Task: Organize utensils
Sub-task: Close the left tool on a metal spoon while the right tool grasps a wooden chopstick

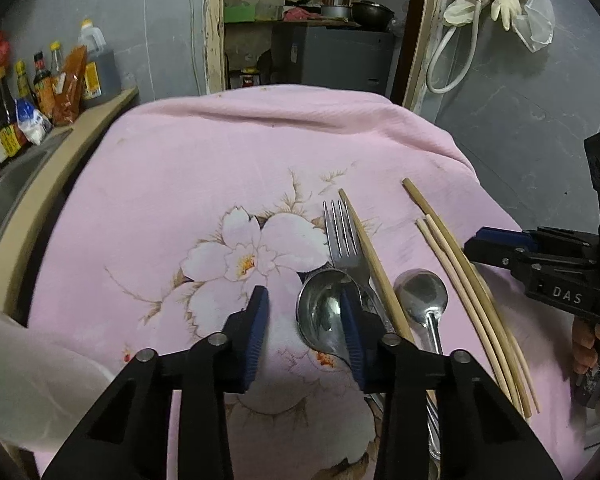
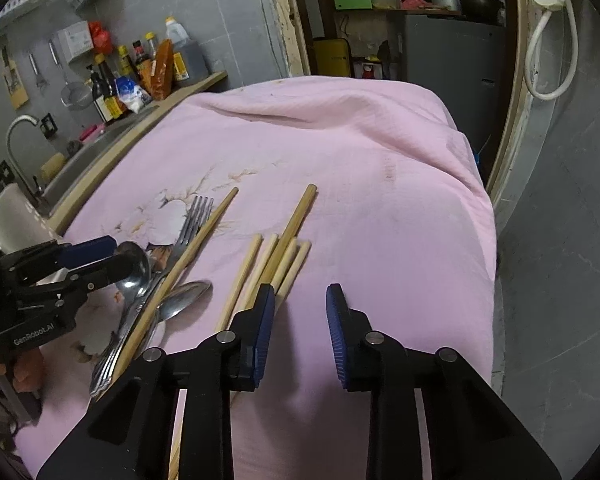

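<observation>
On the pink flowered cloth point(image 1: 204, 160) lie a large spoon point(image 1: 320, 312), a fork point(image 1: 342, 232), a single chopstick point(image 1: 372, 260), a small spoon point(image 1: 422, 292) and a bundle of chopsticks point(image 1: 468, 288). My left gripper point(image 1: 302, 304) is open low over the cloth. Its right finger lies over the large spoon's bowl, and only cloth shows between the pads. My right gripper point(image 2: 300, 296) is open too, with bare cloth in its gap. Its left finger sits at the right side of the chopstick bundle point(image 2: 276, 260). Each gripper shows at the edge of the other's view.
Sauce bottles point(image 1: 40, 88) line a wooden counter at the left, with a sink and tap point(image 2: 20, 132) behind it. The cloth drops off at the right to grey floor point(image 2: 548, 280). A doorway with shelves point(image 1: 292, 12) is at the back. Something white point(image 1: 28, 360) lies at the lower left.
</observation>
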`<state>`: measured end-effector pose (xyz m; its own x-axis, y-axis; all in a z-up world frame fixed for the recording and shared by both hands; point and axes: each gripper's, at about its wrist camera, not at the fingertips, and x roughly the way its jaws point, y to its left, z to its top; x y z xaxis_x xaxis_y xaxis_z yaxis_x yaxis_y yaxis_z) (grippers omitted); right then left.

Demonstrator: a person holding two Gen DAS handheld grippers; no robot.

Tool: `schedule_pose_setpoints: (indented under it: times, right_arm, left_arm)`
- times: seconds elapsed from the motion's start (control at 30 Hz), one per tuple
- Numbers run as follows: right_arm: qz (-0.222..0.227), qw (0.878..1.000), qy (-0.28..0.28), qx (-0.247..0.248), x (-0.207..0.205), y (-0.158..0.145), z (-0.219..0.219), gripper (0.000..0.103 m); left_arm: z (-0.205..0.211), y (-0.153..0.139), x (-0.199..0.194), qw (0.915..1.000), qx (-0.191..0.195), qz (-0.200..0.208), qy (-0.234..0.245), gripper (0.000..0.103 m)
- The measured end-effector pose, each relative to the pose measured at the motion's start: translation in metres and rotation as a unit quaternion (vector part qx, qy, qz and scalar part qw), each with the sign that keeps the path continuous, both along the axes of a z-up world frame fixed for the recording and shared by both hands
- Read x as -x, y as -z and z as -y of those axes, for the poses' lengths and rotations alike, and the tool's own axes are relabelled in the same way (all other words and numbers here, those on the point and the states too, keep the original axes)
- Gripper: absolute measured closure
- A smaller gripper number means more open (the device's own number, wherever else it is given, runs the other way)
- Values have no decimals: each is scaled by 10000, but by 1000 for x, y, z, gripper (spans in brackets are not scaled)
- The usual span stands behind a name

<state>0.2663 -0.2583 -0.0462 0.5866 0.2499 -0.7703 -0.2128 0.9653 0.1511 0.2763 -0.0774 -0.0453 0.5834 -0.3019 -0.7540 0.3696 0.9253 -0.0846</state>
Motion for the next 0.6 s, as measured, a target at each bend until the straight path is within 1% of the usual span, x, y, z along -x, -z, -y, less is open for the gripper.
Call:
schedule_pose_setpoints:
  times: [0.17, 0.4, 0.57, 0.6]
  right_arm:
    - [-83, 9998, -22, 153, -10, 1, -7, 82]
    - [-313, 9993, 14, 212, -12, 1, -9, 83]
    - [-439, 9967, -175, 654, -14, 2, -22, 83]
    - [-455, 9964, -175, 694, -15, 3, -24, 81]
  left_arm:
    - [-3, 2, -6, 9998, 161, -146, -22, 78]
    - [-6, 4, -8, 9992, 320, -240, -2, 79]
    - [-4, 5, -11, 9989, 373, -283, 50, 79]
    - [-4, 6, -11, 9988, 387, -300, 71, 79]
